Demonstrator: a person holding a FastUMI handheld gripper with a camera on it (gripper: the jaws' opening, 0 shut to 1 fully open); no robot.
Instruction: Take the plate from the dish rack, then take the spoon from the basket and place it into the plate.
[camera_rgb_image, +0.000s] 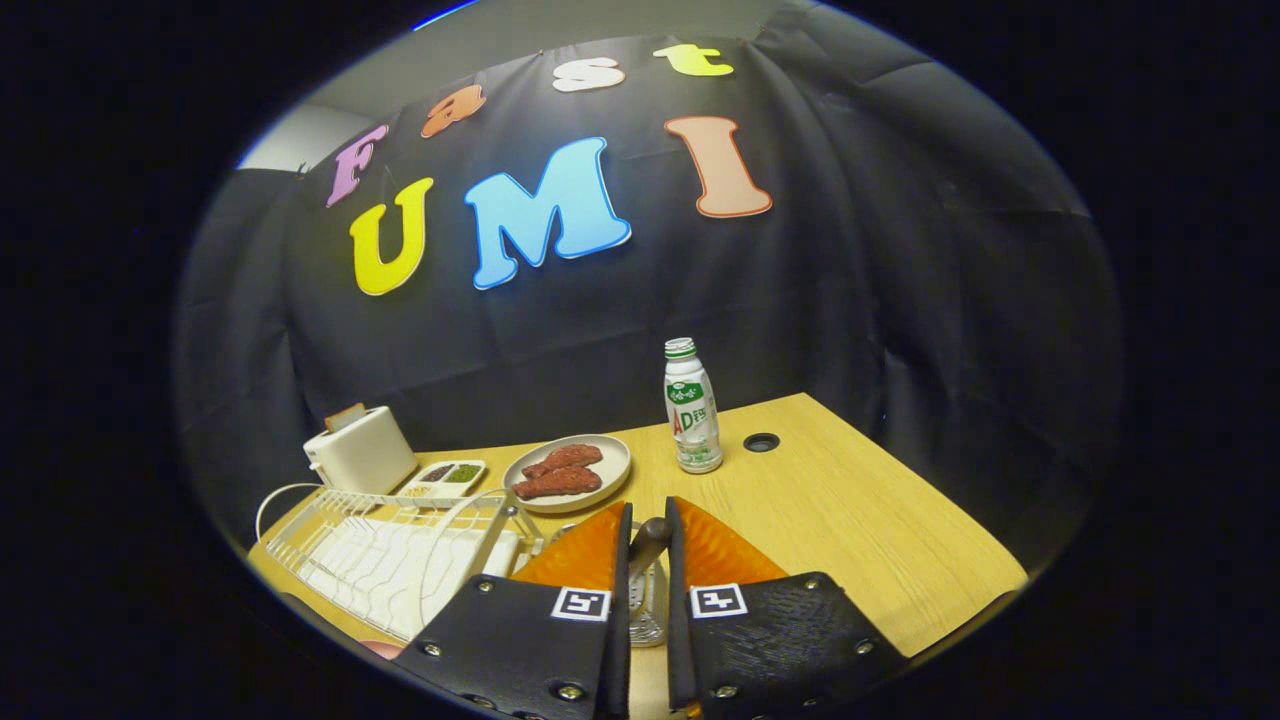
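1. While your tongs are sitting nearly closed, both orange fingers are pressing on the dark handle of the spoon, so you are gripping it between them.
2. Below that handle, the spoon is reaching down into the metal basket, which is showing through the narrow gap between the fingers; the spoon's bowl is hidden from you.
3. Just beside your left finger, the white wire dish rack is lying on the wooden surface, its bars looking empty from this angle.
4. Just ahead of the fingertips, a grey plate is resting on the surface and carrying two reddish-brown pieces of food.
5. Beyond the rack, a small tray with dark and green fillings is sitting beside a white toaster.
6. Ahead and slightly right of your fingers, a white bottle with a green cap is standing upright, near a round cable hole in the surface.
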